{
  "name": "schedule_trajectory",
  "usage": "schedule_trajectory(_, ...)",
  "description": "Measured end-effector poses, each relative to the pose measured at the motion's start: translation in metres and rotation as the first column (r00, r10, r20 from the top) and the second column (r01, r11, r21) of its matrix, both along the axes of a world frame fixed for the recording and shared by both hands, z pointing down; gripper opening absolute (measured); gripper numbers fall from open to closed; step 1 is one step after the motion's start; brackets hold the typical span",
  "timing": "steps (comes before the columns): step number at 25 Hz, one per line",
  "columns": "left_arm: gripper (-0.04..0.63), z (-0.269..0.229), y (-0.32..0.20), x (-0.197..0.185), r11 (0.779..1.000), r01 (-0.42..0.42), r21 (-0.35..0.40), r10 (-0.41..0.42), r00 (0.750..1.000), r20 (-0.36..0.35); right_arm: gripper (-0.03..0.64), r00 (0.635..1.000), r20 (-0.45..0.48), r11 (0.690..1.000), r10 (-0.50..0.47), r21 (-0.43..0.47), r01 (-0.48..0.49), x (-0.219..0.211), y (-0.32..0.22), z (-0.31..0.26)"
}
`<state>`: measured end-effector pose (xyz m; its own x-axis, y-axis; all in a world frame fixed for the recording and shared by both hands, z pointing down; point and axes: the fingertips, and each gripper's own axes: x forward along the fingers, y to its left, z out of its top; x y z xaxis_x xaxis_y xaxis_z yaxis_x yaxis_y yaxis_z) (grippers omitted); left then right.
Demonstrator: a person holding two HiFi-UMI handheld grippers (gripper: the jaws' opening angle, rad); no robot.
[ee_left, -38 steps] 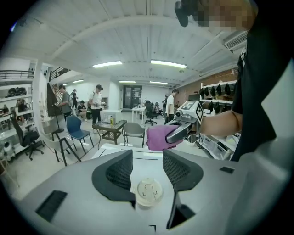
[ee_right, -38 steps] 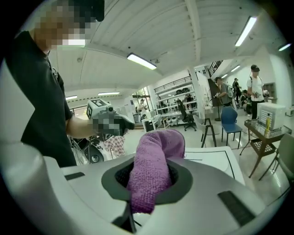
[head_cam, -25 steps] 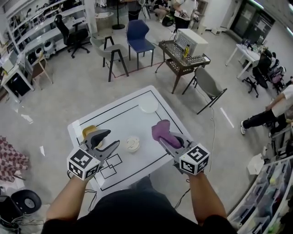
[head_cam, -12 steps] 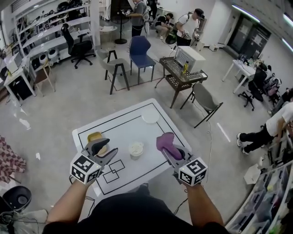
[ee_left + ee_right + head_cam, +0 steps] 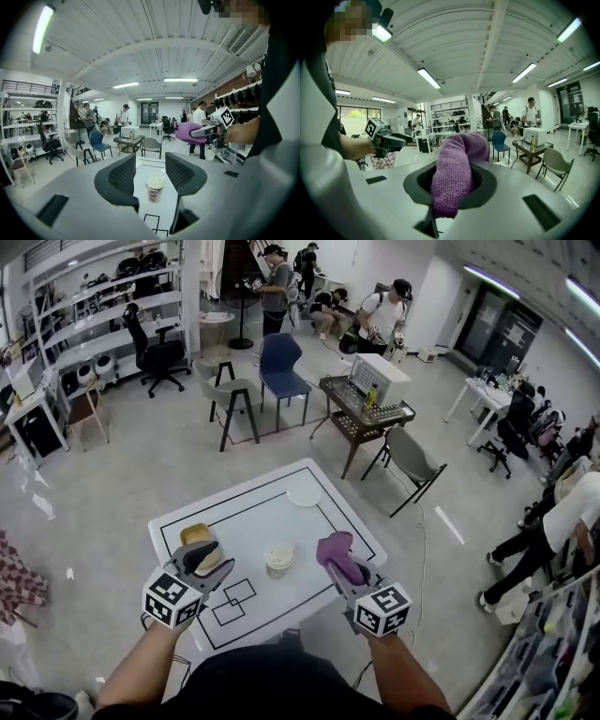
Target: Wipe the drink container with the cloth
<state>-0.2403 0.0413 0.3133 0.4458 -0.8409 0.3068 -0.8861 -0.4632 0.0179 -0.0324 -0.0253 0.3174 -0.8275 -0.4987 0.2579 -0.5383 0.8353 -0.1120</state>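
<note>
The drink container (image 5: 279, 559), a lidded cup with a pale top, stands upright near the middle of the white table (image 5: 272, 512). It also shows between the spread jaws in the left gripper view as a cup (image 5: 155, 186) some way ahead. My left gripper (image 5: 208, 562) hovers left of the cup, open and empty. My right gripper (image 5: 339, 566) is to the cup's right, shut on a purple cloth (image 5: 336, 554). That cloth (image 5: 454, 174) bulges up between the jaws in the right gripper view. Neither gripper touches the cup.
A yellow object (image 5: 195, 535) lies on the table behind the left gripper. A white plate (image 5: 304, 495) sits near the far edge. Black lines and squares mark the tabletop. Chairs (image 5: 281, 367), a cart (image 5: 361, 413) and several people stand beyond the table.
Both grippers have stayed on either side of the cup and kept their states. The head view has tipped up, showing more of the room and pushing the table lower.
</note>
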Motion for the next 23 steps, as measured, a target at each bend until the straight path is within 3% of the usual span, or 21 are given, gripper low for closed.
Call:
schedule_trajectory(16, 0.198, -0.001, 0.010, -0.004, 1.000, -0.003, 0.005, 0.003, 1.000, -0.016, 0.071, 0.999, -0.001, 0.999, 0.041, -0.018, -0.041, 0.002, 0.007, 0.002)
schedule_trajectory(23, 0.193, -0.005, 0.008, -0.026, 1.000, 0.003, -0.023, -0.003, 1.000, -0.015, 0.071, 0.999, 0.000, 0.998, 0.043, -0.039, -0.043, -0.017, 0.004, -0.010)
